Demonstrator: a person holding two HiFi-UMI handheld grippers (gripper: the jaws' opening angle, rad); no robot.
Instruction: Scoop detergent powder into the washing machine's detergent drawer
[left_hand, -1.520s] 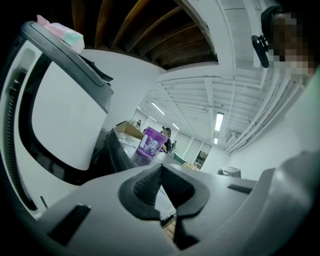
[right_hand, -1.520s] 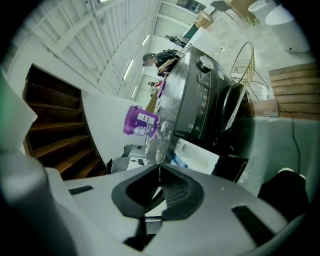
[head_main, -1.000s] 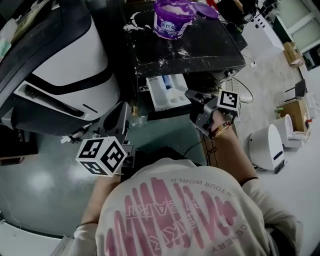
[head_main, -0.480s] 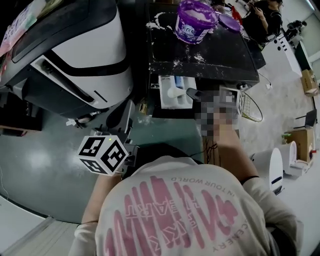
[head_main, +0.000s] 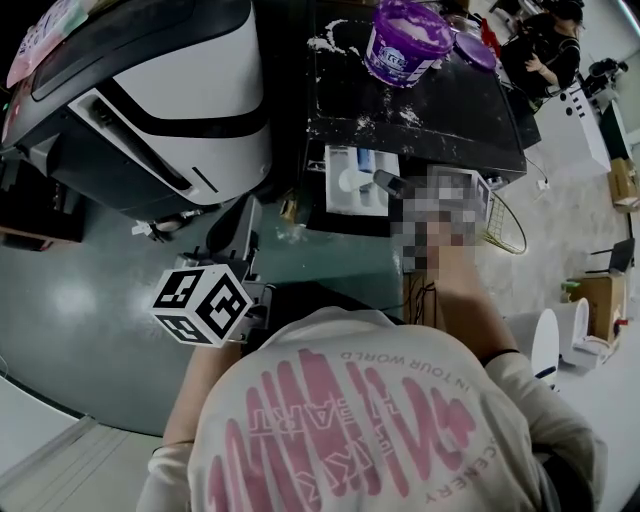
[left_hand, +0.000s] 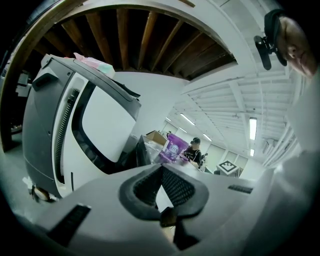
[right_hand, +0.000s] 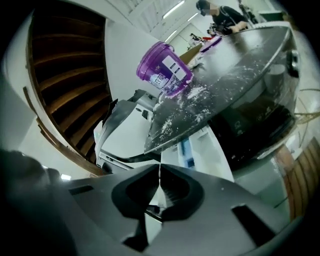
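Observation:
The purple detergent tub (head_main: 405, 40) stands open on the black washing machine top (head_main: 450, 110), which is dusted with spilled powder. The white detergent drawer (head_main: 362, 165) is pulled out below it. My right gripper (head_main: 385, 182) is shut, its tip at the drawer's right side. A small white round cup (head_main: 350, 181) sits over the drawer just left of that tip; whether the jaws hold it I cannot tell. The right gripper view shows the shut right gripper (right_hand: 160, 172) with the drawer (right_hand: 200, 150) and tub (right_hand: 162, 70) ahead. My left gripper (head_main: 245, 212) hangs shut and empty, left of the drawer.
A large white and black machine (head_main: 160, 100) fills the upper left. The tub's purple lid (head_main: 478, 52) lies on the black top to the right. A wire basket (head_main: 505, 220) stands right of the drawer, with white appliances (head_main: 575, 335) on the floor. A person (head_main: 550, 50) stands far back.
The right gripper has shifted a little further over the drawer and rolled, and the white cup now shows beside its tip. The left gripper has barely moved.

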